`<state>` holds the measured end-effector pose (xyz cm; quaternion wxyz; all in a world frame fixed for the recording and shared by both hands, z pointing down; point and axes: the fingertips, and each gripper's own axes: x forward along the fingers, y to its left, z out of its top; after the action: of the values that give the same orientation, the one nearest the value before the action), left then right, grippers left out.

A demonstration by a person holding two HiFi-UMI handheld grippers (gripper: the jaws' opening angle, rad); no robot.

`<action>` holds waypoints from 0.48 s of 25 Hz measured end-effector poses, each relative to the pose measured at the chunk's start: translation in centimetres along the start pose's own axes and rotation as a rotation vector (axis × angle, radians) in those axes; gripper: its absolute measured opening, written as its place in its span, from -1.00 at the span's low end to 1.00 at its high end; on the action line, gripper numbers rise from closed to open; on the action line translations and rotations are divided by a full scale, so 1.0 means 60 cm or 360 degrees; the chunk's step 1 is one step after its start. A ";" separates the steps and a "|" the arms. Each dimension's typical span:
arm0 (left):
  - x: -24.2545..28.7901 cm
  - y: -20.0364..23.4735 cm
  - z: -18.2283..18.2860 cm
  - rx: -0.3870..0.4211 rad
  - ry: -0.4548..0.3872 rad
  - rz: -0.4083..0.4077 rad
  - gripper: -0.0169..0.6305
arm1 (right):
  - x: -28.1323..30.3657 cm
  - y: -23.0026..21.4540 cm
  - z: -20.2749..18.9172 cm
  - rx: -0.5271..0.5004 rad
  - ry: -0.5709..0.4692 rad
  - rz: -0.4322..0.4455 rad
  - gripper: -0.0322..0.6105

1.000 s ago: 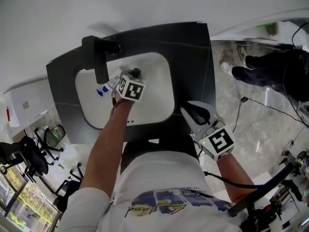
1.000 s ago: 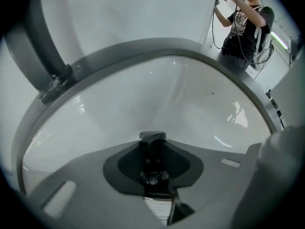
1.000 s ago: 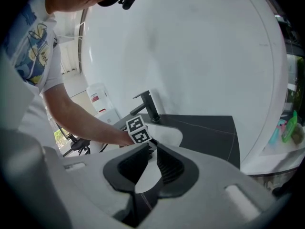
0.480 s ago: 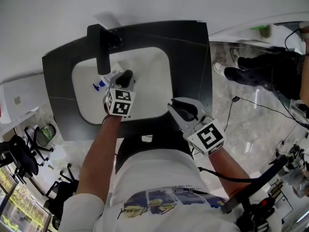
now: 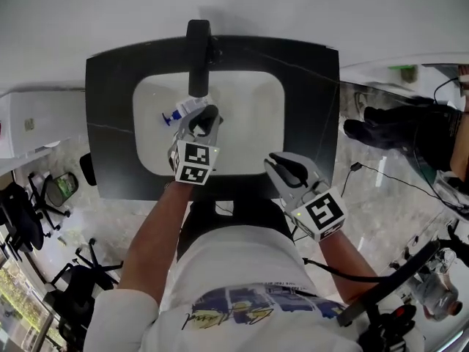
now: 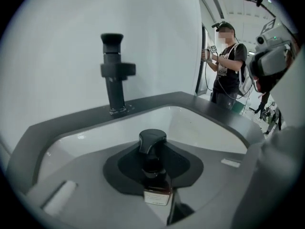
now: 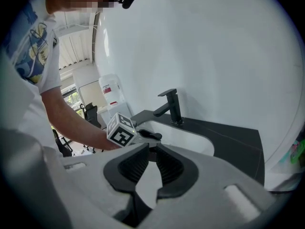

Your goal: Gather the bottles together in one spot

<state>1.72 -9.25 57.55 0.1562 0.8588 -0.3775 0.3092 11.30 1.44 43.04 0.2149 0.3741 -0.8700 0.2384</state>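
Observation:
My left gripper (image 5: 203, 121) hangs over the white basin (image 5: 253, 119), shut on a small dark bottle (image 6: 155, 173) with a black cap and a pale label; the bottle stands upright between the pads. A white bottle with a blue cap (image 5: 178, 112) lies in the basin just left of that gripper, below the spout. My right gripper (image 5: 287, 169) is at the front edge of the dark counter (image 5: 311, 108), right of the basin, jaws open with nothing between them. In the right gripper view the left gripper (image 7: 143, 136) and its marker cube sit just beyond the open right gripper (image 7: 148, 168).
A black faucet (image 5: 198, 50) stands at the back of the counter and reaches over the basin. The white wall rises behind it. Another person (image 6: 228, 66) stands far off to the right. Office chairs (image 5: 22, 226) and cables lie on the floor beside the counter.
My left gripper has lifted up out of the basin with the dark bottle in it. My right gripper has slid left along the counter's front edge.

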 end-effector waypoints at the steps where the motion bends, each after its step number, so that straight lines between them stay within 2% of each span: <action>1: -0.014 0.009 0.005 -0.0015 -0.0022 0.0021 -0.65 | 0.005 0.008 0.002 -0.0003 0.0001 0.0010 -0.74; 5: -0.062 0.044 0.030 -0.0058 -0.0098 0.0087 -0.65 | 0.015 0.037 0.014 -0.0012 -0.0009 0.0004 -0.74; 9: -0.105 0.116 0.053 -0.0078 -0.0133 0.0249 -0.65 | 0.030 0.054 0.016 -0.0008 -0.0028 0.0039 -0.74; 12: -0.116 0.148 0.080 -0.0140 -0.0196 0.0324 -0.65 | 0.017 0.059 0.017 -0.0008 -0.0015 0.0007 -0.74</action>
<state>-6.58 -13.73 49.69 0.1379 0.8256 -0.4849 0.2533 7.81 2.45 41.92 0.2111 0.3728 -0.8725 0.2351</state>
